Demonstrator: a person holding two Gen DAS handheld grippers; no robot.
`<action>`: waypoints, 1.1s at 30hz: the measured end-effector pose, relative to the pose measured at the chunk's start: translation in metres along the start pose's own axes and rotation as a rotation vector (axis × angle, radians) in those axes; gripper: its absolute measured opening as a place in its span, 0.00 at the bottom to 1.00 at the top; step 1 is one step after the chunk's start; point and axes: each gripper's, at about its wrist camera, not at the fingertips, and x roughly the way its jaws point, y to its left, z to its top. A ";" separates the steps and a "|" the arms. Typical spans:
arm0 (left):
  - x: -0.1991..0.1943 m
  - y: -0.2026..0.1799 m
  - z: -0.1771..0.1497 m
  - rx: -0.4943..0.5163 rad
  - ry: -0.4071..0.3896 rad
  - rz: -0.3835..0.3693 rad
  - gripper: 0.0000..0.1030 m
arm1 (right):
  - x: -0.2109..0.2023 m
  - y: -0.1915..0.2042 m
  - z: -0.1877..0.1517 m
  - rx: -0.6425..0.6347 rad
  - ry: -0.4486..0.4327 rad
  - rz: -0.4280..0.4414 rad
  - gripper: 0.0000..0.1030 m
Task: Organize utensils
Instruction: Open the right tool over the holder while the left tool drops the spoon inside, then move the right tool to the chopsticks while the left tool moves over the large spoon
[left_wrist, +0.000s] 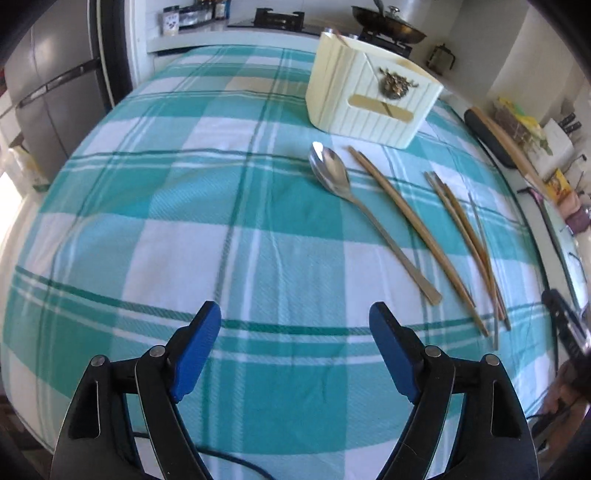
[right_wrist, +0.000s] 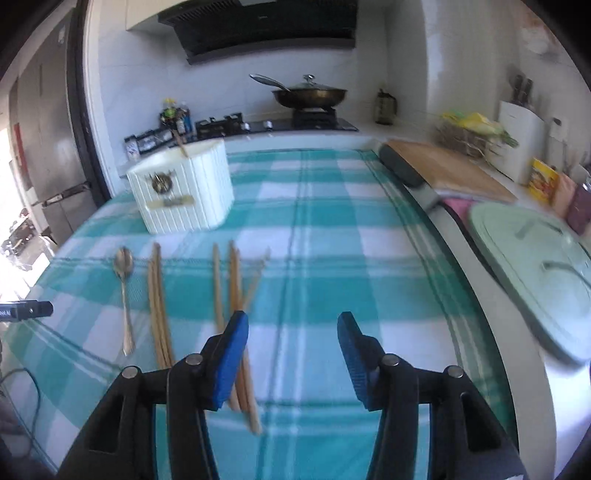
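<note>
Kitchen counters ran behind a table covered by a teal-and-white checked cloth (left_wrist: 184, 229), with a wok (right_wrist: 310, 95) on the stove at the back wall and a cutting board (right_wrist: 443, 166) off to the right. On the cloth stood a cream ribbed holder (left_wrist: 369, 99), a wooden stick leaning out of its top.

Just in front of the holder lay the loose utensils, all roughly parallel with their working ends toward it. A metal spoon (left_wrist: 332, 173) lay farthest left, bowl up. Beside it on the right lay a pair of chopsticks (left_wrist: 410, 225) pressed together, and farther right a loose bunch of chopsticks (left_wrist: 469, 243), crossing one another at shallow angles.

The left gripper (left_wrist: 295, 314) hung over bare cloth, left of the spoon's handle, its blue pads spread wide with nothing between them. The right gripper (right_wrist: 293, 321) hung over the near ends of the loose bunch; its jaws stood partly apart and empty, the left pad passing in front of the sticks while the gap itself showed only cloth. Blur in the right wrist view made it hard to count the sticks in that bunch. A black edge of the left gripper showed at that view's left border.
</note>
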 end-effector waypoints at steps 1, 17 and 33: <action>0.003 -0.009 -0.001 0.016 0.003 0.001 0.81 | -0.004 -0.005 -0.017 0.014 0.020 -0.013 0.50; 0.067 -0.056 0.046 -0.041 -0.058 0.178 0.81 | -0.020 -0.011 -0.034 0.043 0.013 0.048 0.50; 0.085 -0.064 0.045 0.060 -0.055 0.245 0.82 | 0.062 0.011 0.013 0.055 0.224 0.266 0.34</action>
